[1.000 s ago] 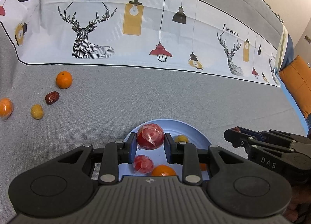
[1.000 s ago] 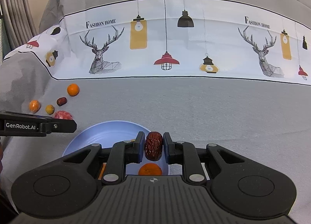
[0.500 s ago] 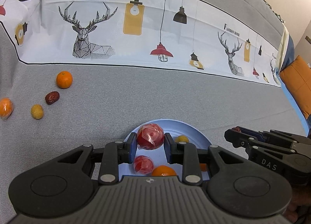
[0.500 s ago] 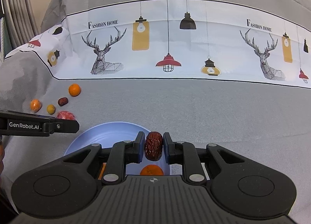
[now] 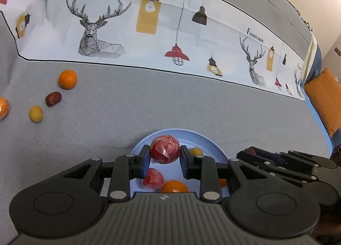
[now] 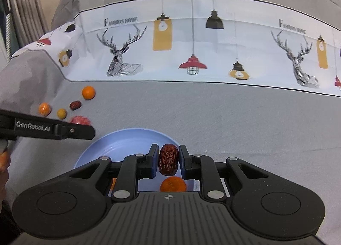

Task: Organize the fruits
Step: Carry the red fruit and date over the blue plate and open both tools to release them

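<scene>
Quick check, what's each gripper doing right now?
Left gripper: closed on a red wrapped fruit, over the blue plate.
Right gripper: closed on a dark red date, over the same plate.

- We see a light blue plate on the grey cloth.
- Our white band shows black deer, yellow and red lamps.
- 1 wrapped fruit looks red, perhaps glossy.
- The wrinkled date is dark red-brown.
</scene>
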`<act>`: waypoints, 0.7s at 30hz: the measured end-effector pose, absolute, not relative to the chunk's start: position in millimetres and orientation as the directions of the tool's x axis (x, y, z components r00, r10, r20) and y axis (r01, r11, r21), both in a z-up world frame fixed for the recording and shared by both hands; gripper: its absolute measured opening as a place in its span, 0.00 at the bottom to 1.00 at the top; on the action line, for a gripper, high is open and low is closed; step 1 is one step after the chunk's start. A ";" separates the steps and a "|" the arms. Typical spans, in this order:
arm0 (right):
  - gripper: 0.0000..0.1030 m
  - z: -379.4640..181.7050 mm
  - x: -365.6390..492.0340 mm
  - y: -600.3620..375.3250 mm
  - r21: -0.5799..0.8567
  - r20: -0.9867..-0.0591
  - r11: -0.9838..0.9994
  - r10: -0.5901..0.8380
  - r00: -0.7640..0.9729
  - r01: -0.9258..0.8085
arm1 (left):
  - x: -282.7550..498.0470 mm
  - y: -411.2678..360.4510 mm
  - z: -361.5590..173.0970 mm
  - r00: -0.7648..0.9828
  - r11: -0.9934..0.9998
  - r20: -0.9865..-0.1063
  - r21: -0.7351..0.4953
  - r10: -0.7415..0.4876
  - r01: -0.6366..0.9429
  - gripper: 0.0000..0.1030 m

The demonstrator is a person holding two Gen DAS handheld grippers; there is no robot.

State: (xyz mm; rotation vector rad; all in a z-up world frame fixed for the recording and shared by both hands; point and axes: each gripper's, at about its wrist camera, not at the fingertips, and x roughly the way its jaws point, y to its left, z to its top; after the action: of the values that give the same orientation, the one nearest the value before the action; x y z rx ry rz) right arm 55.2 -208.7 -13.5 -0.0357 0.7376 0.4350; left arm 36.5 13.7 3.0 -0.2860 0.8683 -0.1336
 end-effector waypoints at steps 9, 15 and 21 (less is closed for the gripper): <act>0.21 -19.2 48.0 -188.7 0.106 -0.691 0.857 0.429 0.582 -0.505 | 38.6 -1.8 1.9 0.635 0.949 -0.723 -0.310 -0.273 0.055 0.31; 0.21 -19.4 47.3 -187.9 0.112 -0.696 0.851 0.435 0.571 -0.512 | 39.1 -8.4 2.0 0.638 0.946 -0.714 -0.317 -0.288 0.071 0.31; 0.23 -23.9 46.2 -183.7 0.112 -0.719 0.841 0.436 0.542 -0.529 | 40.9 -13.4 3.1 0.639 0.939 -0.702 -0.332 -0.313 0.095 0.56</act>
State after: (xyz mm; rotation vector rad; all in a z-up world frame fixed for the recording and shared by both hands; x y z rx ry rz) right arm 46.2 -183.7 -23.9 -0.1235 0.8172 0.5745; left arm 40.9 -13.4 3.1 -0.2760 0.8479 -0.2357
